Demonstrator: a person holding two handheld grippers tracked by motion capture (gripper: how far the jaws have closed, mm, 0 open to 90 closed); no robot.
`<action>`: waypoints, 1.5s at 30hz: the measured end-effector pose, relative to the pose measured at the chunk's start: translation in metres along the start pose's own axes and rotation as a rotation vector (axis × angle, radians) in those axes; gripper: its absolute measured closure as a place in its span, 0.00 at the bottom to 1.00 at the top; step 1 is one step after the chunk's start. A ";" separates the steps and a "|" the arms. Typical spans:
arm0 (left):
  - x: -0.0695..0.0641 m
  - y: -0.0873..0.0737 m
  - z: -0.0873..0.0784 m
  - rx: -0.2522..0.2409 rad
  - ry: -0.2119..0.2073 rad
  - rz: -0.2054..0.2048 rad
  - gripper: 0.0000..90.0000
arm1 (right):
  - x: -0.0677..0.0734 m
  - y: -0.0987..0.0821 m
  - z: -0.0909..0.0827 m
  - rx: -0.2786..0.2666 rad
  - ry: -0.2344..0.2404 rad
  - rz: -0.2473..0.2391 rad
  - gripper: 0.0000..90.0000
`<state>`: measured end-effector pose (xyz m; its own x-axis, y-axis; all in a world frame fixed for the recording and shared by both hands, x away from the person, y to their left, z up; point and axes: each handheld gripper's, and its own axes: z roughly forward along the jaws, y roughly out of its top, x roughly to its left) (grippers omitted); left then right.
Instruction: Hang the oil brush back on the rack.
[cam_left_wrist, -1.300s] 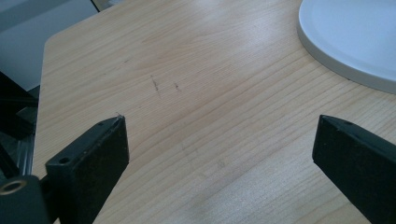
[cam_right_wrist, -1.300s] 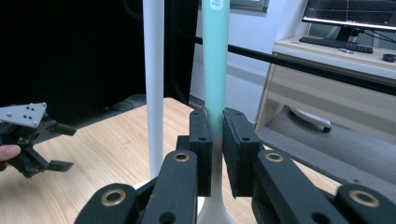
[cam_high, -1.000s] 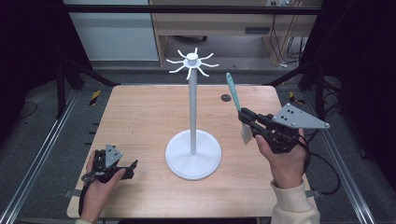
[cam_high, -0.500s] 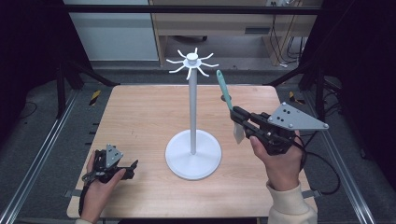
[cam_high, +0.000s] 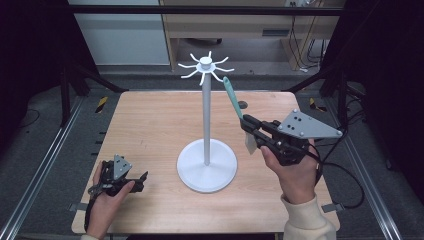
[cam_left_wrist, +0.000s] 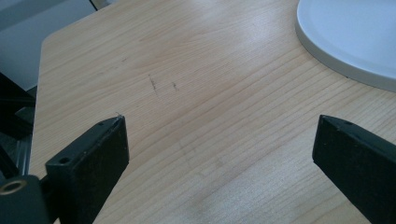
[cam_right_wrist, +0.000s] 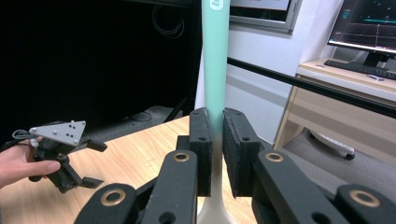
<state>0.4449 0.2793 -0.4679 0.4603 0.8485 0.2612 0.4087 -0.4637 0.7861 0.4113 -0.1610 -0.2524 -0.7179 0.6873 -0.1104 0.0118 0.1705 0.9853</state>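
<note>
Wooden worktop (cam_high: 150, 125), read left to right. Left gripper (cam_high: 131, 181) rests near the front-left corner, jaws spread apart with nothing between them, taking no part. White hook stand (cam_high: 206, 150) sits at mid-worktop, every top hook bare. Right gripper (cam_high: 248, 123), raised above the right half, is clamped on the handle of a green-handled utensil (cam_high: 232, 96), held upright, its top end just beside the hooks and below them. Judgement: pick-up complete; hanging not yet done; the handle's hole must meet a hook before release.
</note>
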 end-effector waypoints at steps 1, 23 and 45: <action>0.000 0.000 0.000 0.000 0.000 0.000 0.04 | 0.000 0.000 0.000 0.000 0.000 0.000 0.92; 0.000 0.000 0.000 0.003 0.000 -0.001 0.04 | 0.002 0.000 0.007 0.027 -0.011 -0.010 0.92; 0.000 0.000 0.000 0.004 -0.002 -0.001 0.04 | 0.003 -0.004 0.026 0.036 -0.005 0.019 0.92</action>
<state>0.4449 0.2793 -0.4684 0.4614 0.8486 0.2590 0.4126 -0.4636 0.7841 0.4272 -0.1406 -0.2599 -0.7142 0.6938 -0.0928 0.0504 0.1833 0.9818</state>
